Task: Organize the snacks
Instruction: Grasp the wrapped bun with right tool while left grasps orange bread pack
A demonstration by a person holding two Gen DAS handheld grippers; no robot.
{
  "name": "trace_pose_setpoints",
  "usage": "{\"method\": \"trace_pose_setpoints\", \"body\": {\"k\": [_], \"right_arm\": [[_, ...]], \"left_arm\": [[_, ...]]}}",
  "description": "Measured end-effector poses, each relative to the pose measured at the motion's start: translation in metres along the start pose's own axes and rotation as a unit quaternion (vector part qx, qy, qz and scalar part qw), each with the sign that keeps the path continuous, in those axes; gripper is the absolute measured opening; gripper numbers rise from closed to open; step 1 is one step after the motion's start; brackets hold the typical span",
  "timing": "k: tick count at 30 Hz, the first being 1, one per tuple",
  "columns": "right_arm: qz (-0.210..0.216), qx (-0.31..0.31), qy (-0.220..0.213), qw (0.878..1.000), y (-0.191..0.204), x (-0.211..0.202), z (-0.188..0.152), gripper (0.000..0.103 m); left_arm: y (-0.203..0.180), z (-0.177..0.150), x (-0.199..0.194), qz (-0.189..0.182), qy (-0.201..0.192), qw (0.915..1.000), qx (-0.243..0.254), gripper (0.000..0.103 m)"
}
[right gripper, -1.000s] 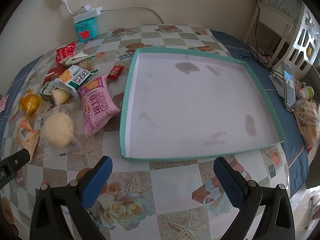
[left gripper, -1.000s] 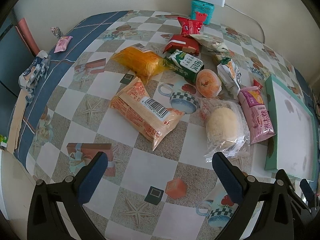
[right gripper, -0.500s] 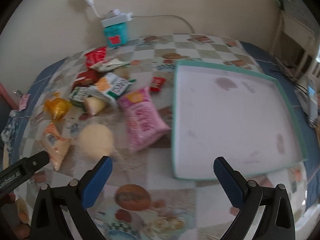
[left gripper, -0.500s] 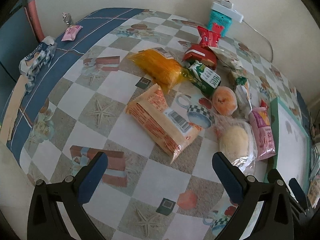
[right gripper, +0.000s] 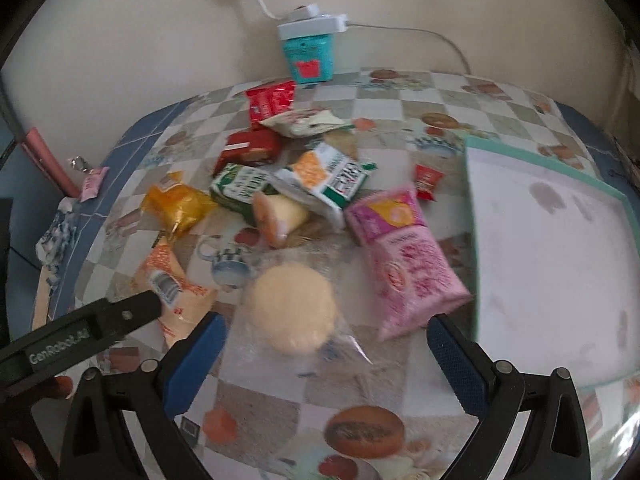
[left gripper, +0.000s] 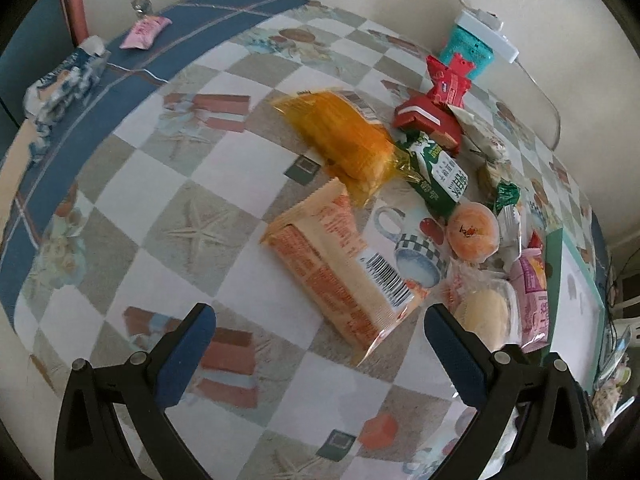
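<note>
1. We see the snack pile on the checkered tablecloth (right gripper: 400, 92): a round bun in clear wrap (right gripper: 294, 308), a pink packet (right gripper: 404, 256), an orange barcoded packet (left gripper: 344, 268).
2. Just right of the pile lies a teal-rimmed tray (right gripper: 520, 154), apparently bare.
3. Right gripper (right gripper: 326, 360) and left gripper (left gripper: 320, 348) hover, fingers wide, grasping nothing.
</note>
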State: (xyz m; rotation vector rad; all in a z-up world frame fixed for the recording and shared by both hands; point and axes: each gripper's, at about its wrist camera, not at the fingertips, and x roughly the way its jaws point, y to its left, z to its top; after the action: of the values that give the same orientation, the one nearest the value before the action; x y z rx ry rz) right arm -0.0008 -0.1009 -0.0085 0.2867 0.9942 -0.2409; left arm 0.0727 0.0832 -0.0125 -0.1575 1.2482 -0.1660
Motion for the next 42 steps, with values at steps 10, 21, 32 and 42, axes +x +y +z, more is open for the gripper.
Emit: {"method": "trace_pose_setpoints", "body": {"k": [10, 21, 32, 42], "right_arm": [[0.025, -0.02, 0.02, 0.999, 0.015, 0.021, 0.007, 0.088], [0.041, -0.026, 0.03, 0.998, 0.02, 0.025, 0.007, 0.083], [0.042, -0.028, 0.044, 0.998, 0.022, 0.032, 0.004, 0.071], [0.051, -0.03, 0.049, 0.997, 0.022, 0.034, 0.002, 0.058]], "left_arm": [[-0.007, 0.018, 0.024, 0.01, 0.016, 0.9998, -0.007, 0.103], [0.003, 0.012, 0.024, 0.032, 0.014, 0.9994, 0.002, 0.095], [0.011, 0.013, 0.021, 0.048, 0.004, 0.9988, 0.007, 0.077], [-0.001, 0.014, 0.026, 0.04, 0.002, 0.9991, 0.012, 0.043]]}}
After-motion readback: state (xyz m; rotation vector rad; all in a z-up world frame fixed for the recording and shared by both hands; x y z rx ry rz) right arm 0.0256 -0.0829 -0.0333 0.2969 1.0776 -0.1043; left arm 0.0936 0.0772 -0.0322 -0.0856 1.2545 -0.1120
